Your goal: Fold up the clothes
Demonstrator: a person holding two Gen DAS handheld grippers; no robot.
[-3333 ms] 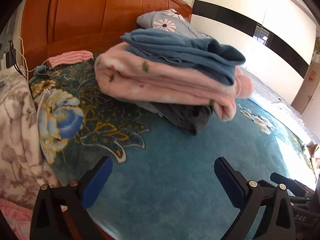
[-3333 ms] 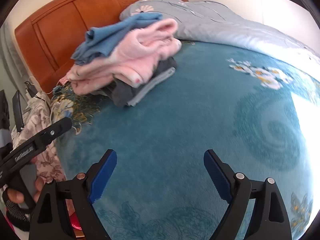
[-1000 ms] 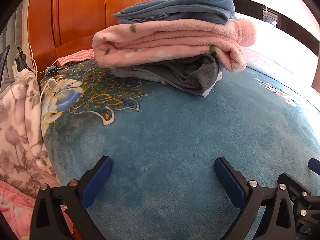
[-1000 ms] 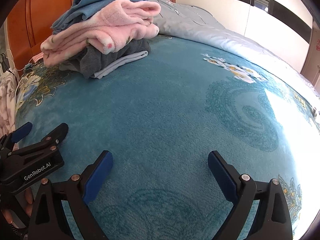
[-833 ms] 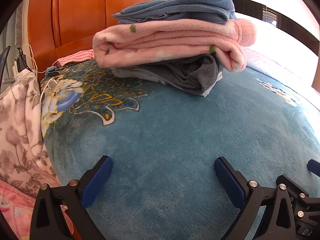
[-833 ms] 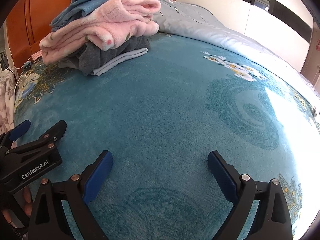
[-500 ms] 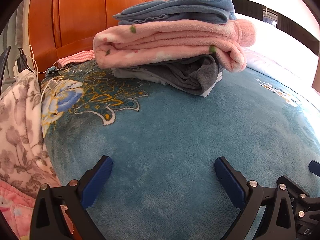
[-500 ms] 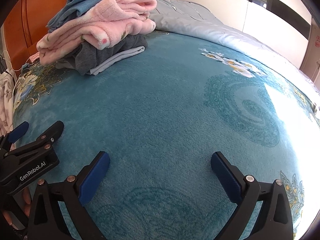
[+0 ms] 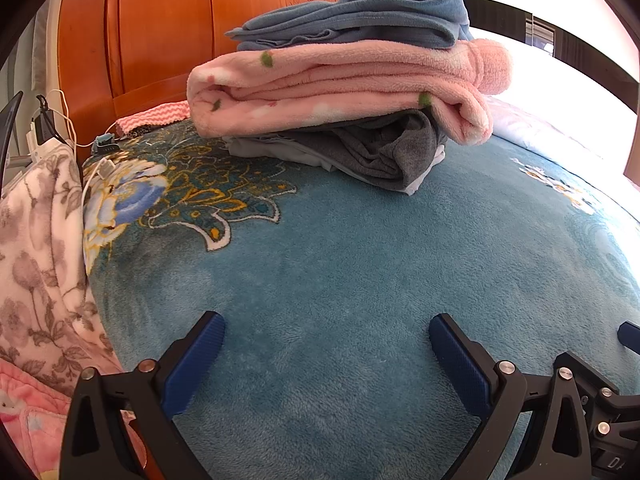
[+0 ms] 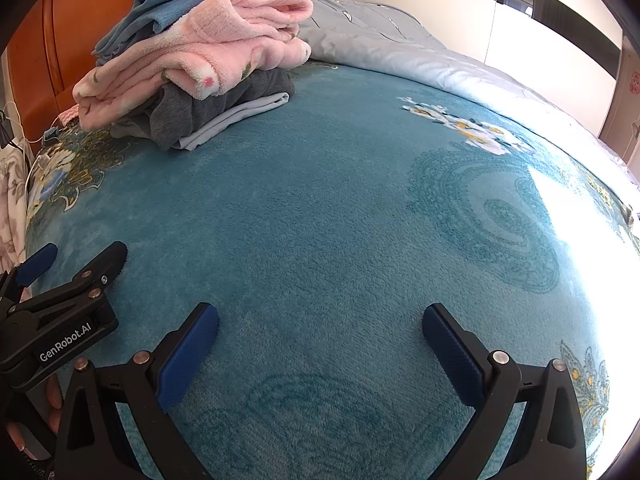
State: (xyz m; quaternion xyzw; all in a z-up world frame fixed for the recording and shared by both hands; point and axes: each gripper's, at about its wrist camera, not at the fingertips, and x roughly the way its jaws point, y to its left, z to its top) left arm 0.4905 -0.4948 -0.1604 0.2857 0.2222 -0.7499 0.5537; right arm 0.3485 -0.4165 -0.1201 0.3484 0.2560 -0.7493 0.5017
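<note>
I hold my left tool (image 9: 326, 334) tilted down over the teal blanket (image 9: 360, 272) that covers the bed, its two blue pads spread wide with nothing but plush fabric under the gap. My right tool (image 10: 320, 326) hangs beside it at a steeper downward tilt; its jaws have just been opening and now stand at their widest, with nothing between them. In the right wrist view the left tool shows at the lower left edge, with a few of my fingers (image 10: 54, 394) curled on its handle below.

The clothes are already in one folded stack (image 9: 348, 84) at the far side of the bed, close to the wooden headboard (image 9: 160, 36) and well apart from both tools. I count four layers in it: a blue garment (image 9: 360, 16) on top, a thick pink fleece (image 9: 340, 80) under it, a dark grey piece (image 9: 380, 152) below that, and a pale grey-white one (image 10: 236, 118) at the bottom, its edge sticking out. A light grey quilt (image 10: 400, 56) lies bunched behind the stack. One floral blanket (image 9: 36, 248) hangs at the bed's left edge.
</note>
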